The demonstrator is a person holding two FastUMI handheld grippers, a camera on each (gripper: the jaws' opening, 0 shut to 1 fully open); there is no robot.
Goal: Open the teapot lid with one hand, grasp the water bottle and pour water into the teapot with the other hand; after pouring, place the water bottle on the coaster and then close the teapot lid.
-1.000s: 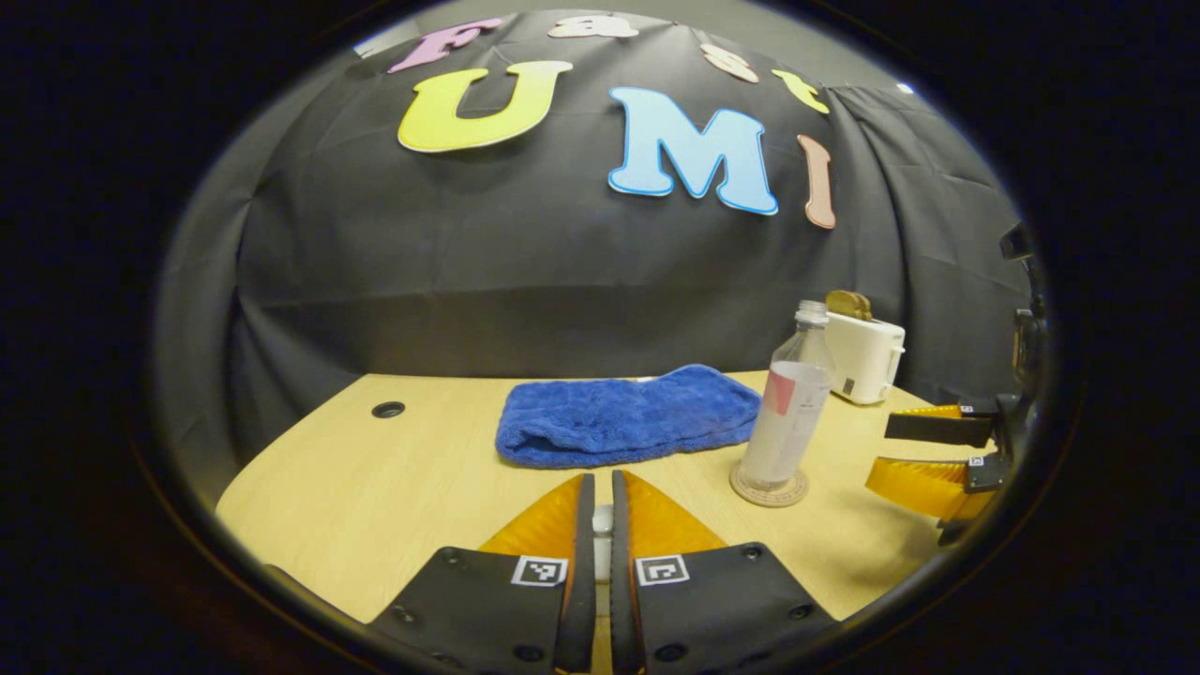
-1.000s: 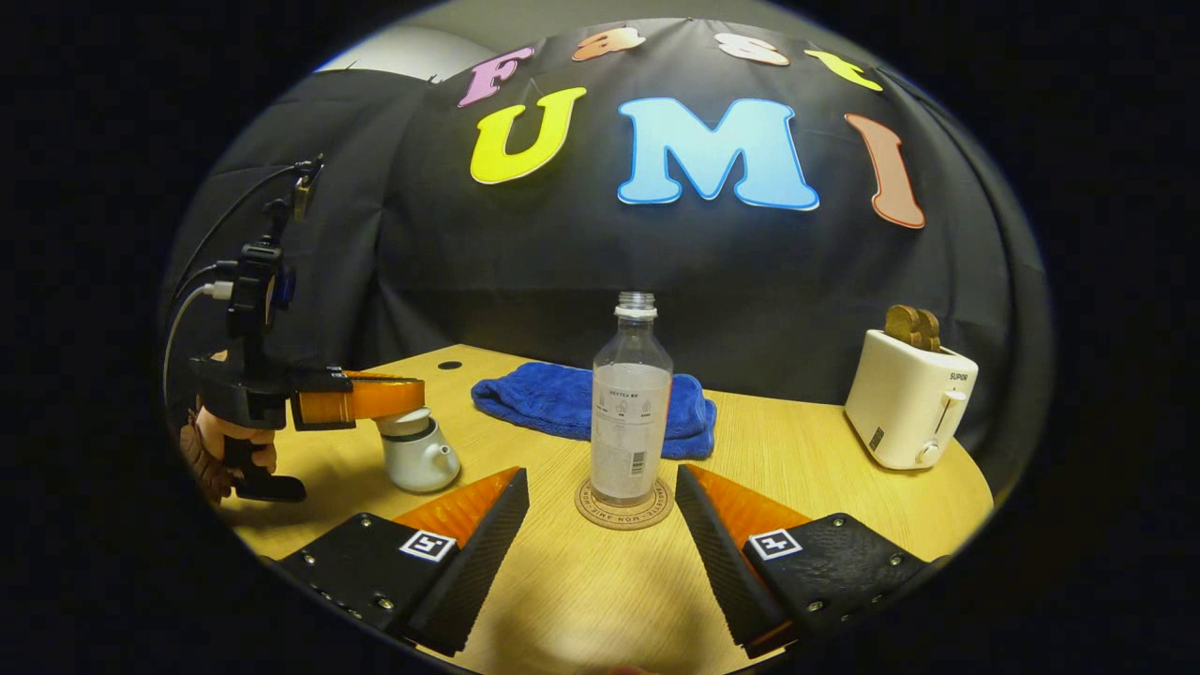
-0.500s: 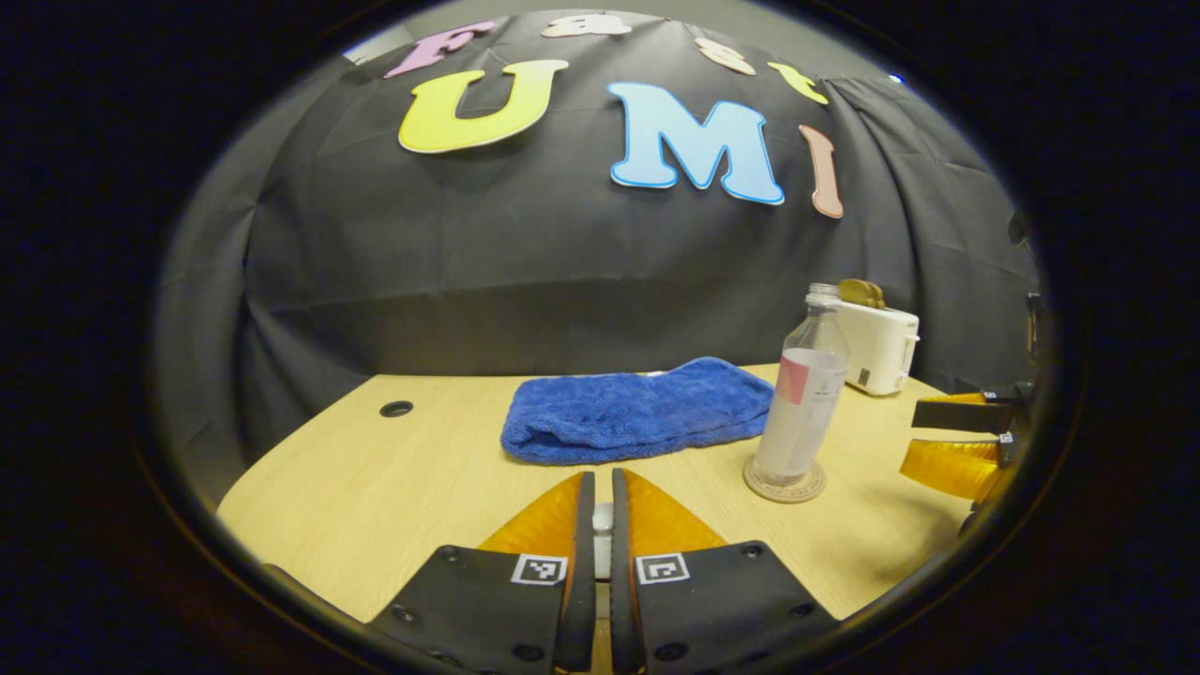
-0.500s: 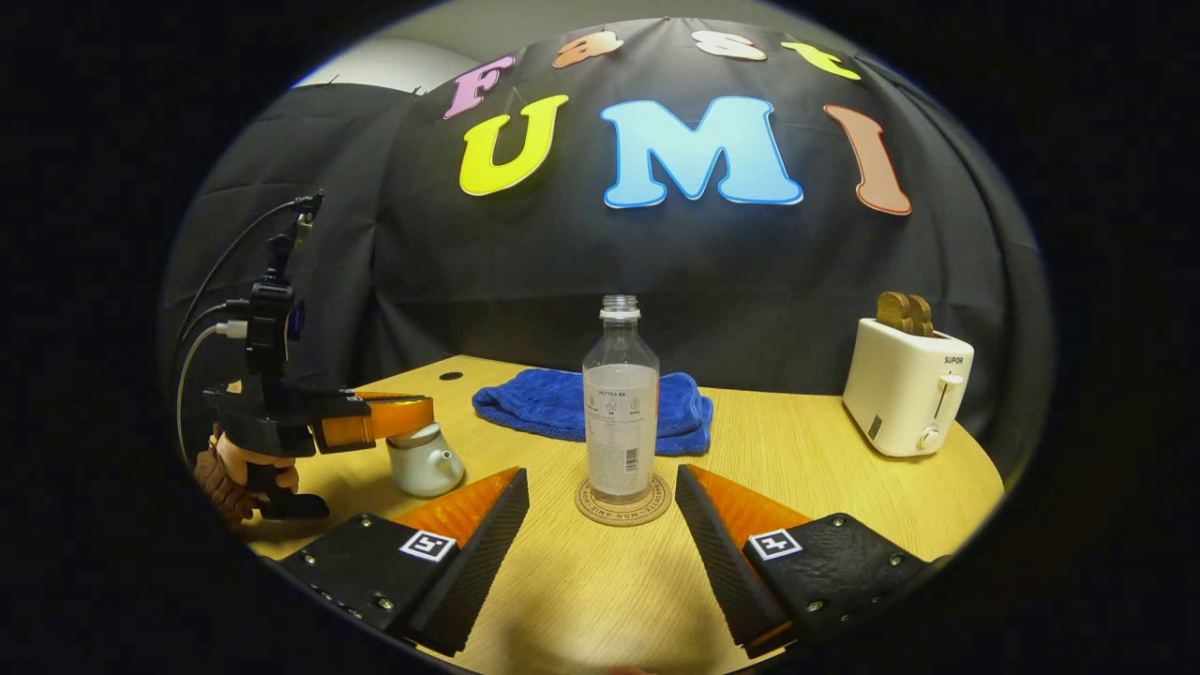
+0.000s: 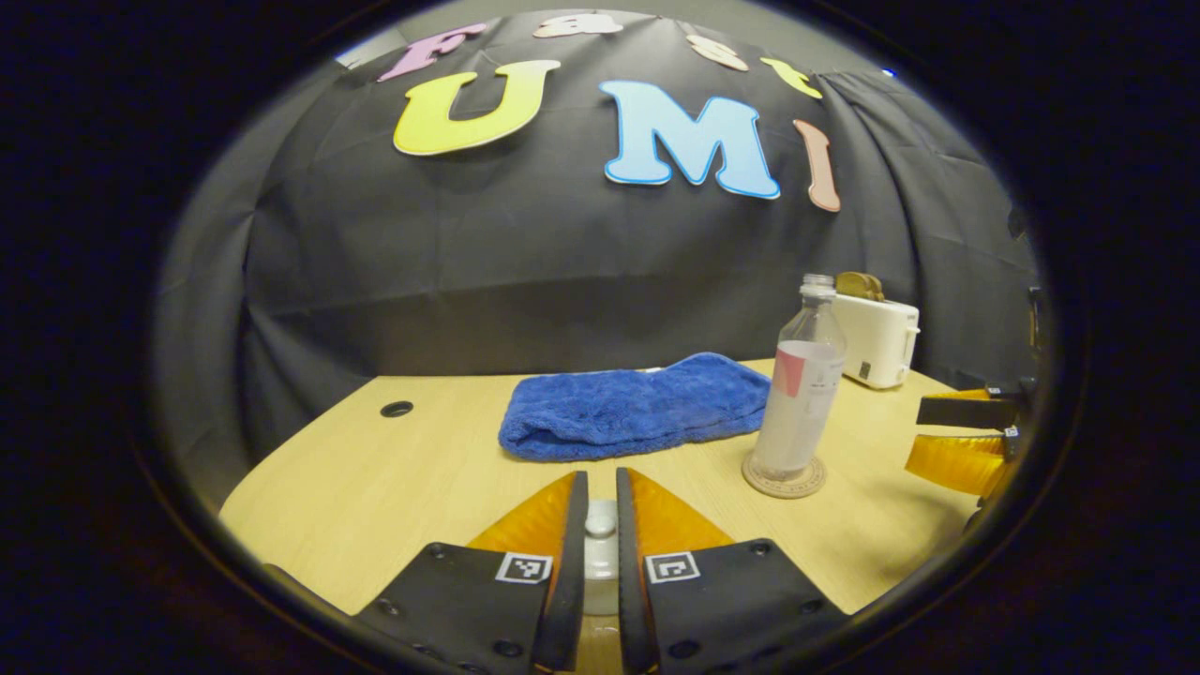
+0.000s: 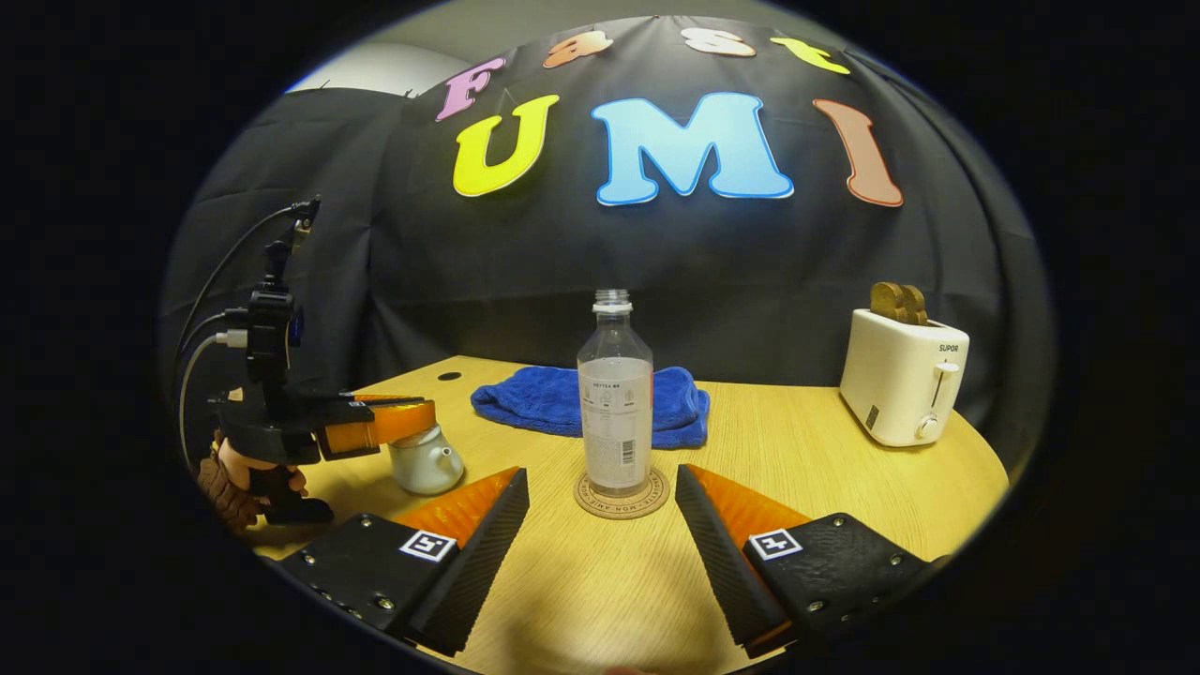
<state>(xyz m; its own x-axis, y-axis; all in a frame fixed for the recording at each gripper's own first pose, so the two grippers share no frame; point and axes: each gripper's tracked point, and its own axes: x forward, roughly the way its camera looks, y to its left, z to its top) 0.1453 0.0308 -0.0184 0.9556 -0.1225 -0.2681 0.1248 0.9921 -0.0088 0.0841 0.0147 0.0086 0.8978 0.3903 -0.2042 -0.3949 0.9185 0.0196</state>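
While the water bottle (image 6: pixel 615 403) stands on its coaster (image 6: pixel 622 497), the right gripper (image 6: pixel 602 525) is spread wide; the left gripper (image 5: pixel 600 530) pinches the teapot lid knob (image 5: pixel 600 517).

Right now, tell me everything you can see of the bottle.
The bottle is clear plastic, slim, with rounded shoulders and a narrow threaded neck; no cap is on it. A pale label wraps its middle, with a red patch seen from the left gripper view. It stands upright on a round coaster on the table, in front of the blue towel. The open right tool sits short of it, without touching.
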